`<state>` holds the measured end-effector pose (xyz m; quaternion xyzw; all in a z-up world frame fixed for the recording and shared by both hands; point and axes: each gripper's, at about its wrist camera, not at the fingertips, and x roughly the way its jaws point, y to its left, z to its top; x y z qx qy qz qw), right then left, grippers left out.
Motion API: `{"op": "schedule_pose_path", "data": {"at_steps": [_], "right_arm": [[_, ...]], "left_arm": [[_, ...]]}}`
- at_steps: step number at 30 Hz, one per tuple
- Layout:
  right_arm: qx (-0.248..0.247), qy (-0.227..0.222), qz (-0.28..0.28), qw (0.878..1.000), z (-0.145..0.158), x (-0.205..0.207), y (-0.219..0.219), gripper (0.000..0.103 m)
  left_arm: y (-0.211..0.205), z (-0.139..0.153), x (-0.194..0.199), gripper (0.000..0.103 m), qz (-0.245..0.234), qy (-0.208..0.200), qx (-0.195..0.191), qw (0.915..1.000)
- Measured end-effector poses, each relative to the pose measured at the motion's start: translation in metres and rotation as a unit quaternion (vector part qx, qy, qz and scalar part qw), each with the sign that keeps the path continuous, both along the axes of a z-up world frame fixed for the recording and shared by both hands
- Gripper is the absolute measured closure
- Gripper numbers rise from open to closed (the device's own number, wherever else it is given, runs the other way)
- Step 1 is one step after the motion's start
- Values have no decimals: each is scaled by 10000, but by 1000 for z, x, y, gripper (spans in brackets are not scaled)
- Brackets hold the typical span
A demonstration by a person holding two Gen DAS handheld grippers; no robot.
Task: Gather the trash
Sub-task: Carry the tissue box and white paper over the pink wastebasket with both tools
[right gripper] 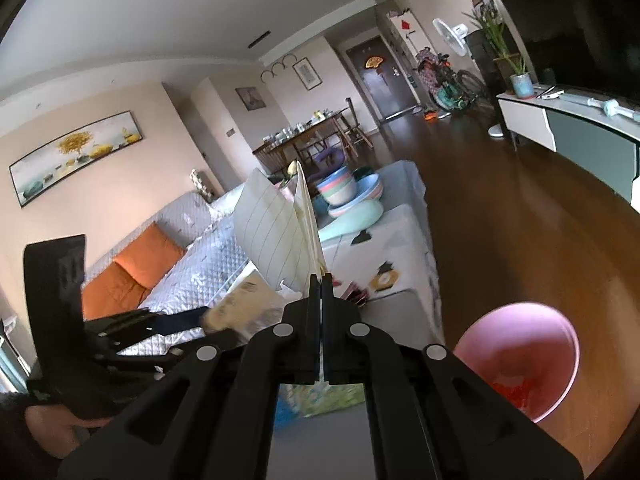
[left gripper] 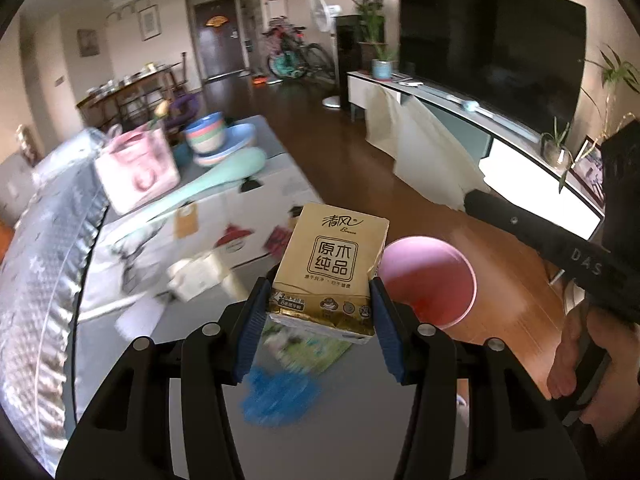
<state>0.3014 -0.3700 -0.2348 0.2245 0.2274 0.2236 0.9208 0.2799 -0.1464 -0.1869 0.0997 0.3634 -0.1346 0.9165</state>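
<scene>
My left gripper (left gripper: pixel 318 300) is shut on a gold tissue pack (left gripper: pixel 330 264), held upright in the air above the table. Just right of the pack, lower down, stands a pink bin (left gripper: pixel 430 280) with something red inside. My right gripper (right gripper: pixel 321 280) is shut on cream lined paper sheets (right gripper: pixel 276 236) that stick up from its tips; the same sheets (left gripper: pixel 416 152) hang at the right of the left wrist view. The pink bin (right gripper: pixel 520 356) sits on the floor to the right of this gripper. The left gripper with its tissue pack (right gripper: pixel 236 308) shows blurred at lower left.
A low table (left gripper: pixel 248 216) with a white patterned cloth carries stacked bowls (left gripper: pixel 212 136), a pink bag (left gripper: pixel 136 168), a mint cushion (left gripper: pixel 216 176), crumpled white paper (left gripper: pixel 196 276) and blurred blue and green wrappers (left gripper: pixel 280 380). A sofa (right gripper: pixel 168 256) lies left, a TV stand (left gripper: pixel 452 112) right, wood floor between.
</scene>
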Motion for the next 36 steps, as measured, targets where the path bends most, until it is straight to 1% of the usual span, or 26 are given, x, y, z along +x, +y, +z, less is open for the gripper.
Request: {"op": "schedule_pose_path", "data": {"at_steps": [6,13,15,20,23,26,29,31,33,36], "right_arm": [[-31,215,-267,9994,-11,13,-33,102],[-139,797,-549,9952,-40,34,-68,102],[-201,1039,-671,9921,-52,42,-79,102],[-102,1739,-938,9802,-93,61,-105,102],[-91,2088,-1017,9726,-116,73,-117,102],[-132,2383,-1071,9652,-139,85,-130,102],[-135,2683,-1113,9568,-162,94,-139,102],[-202,2897,-1090,9507,-177,100,-140,102],[-309,3162,-1000,9429,-194,106,-138,102],[-640,3384,-986,9336,-214,109,-136,102]], "left_arm": [[-55,-9,32,53,-403,-13,77,9992],[-109,-31,57,53,-803,118,48,9967],[-120,-39,63,53,-901,227,-1,9957],[-146,-67,80,53,-1033,511,-8,9933],[-157,-87,91,53,-1030,732,-84,9920],[-167,-115,107,53,-979,1159,-244,9881],[-174,-138,120,53,-861,1442,-218,9856],[-179,-159,131,53,-760,1778,-224,9809],[-183,-175,138,53,-705,2005,-197,9770],[-189,-197,147,53,-656,2323,-252,9701]]}}
